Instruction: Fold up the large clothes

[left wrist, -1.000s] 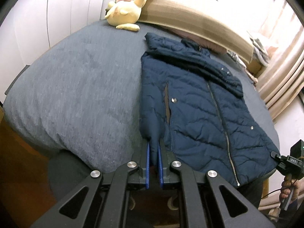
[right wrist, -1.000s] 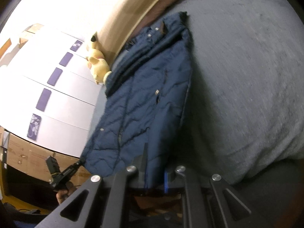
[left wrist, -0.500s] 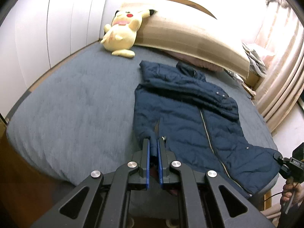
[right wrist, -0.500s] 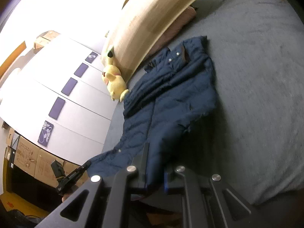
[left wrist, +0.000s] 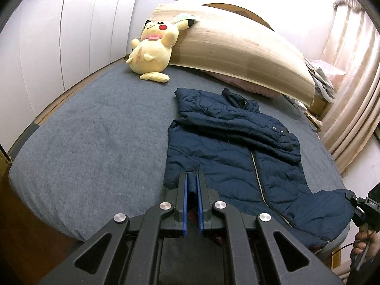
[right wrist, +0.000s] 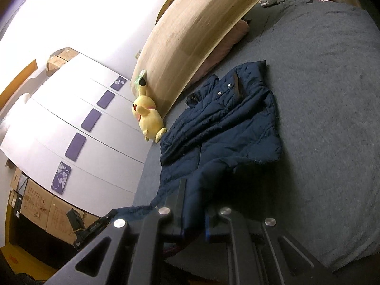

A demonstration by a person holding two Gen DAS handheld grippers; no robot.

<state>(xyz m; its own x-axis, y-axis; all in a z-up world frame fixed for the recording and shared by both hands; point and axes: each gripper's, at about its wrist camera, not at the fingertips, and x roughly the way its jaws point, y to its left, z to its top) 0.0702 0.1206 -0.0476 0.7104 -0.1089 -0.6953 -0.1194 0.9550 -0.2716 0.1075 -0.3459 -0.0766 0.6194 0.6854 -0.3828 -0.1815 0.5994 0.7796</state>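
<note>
Two grippers each hold a bottom corner of one dark blue quilted jacket [left wrist: 239,156] that lies front-up on a grey bed [left wrist: 95,142].

From the left wrist camera, the left gripper [left wrist: 192,180] has its blue-lined jaws closed tight on the hem corner nearest this camera, with only a thin fold of cloth between them. The jacket runs away from the gripper toward the headboard [left wrist: 237,54], a sleeve folded across the chest and the zip running down the middle. At the lower right edge, the right gripper [left wrist: 356,201] pinches the other hem corner, lifted at the edge of the bed, with a hand [left wrist: 364,242] below it. A yellow plush toy [left wrist: 152,52] leans against the headboard, well apart from the jacket. White wardrobe doors [left wrist: 71,35] stand on the left and curtains [left wrist: 351,99] on the right.

From the right wrist camera, the right gripper [right wrist: 194,204] is clamped shut on a thick bunch of the jacket [right wrist: 225,128], which drapes over its fingers. The left gripper [right wrist: 95,225] shows at lower left. The plush toy [right wrist: 147,116] sits by the headboard [right wrist: 197,30].
</note>
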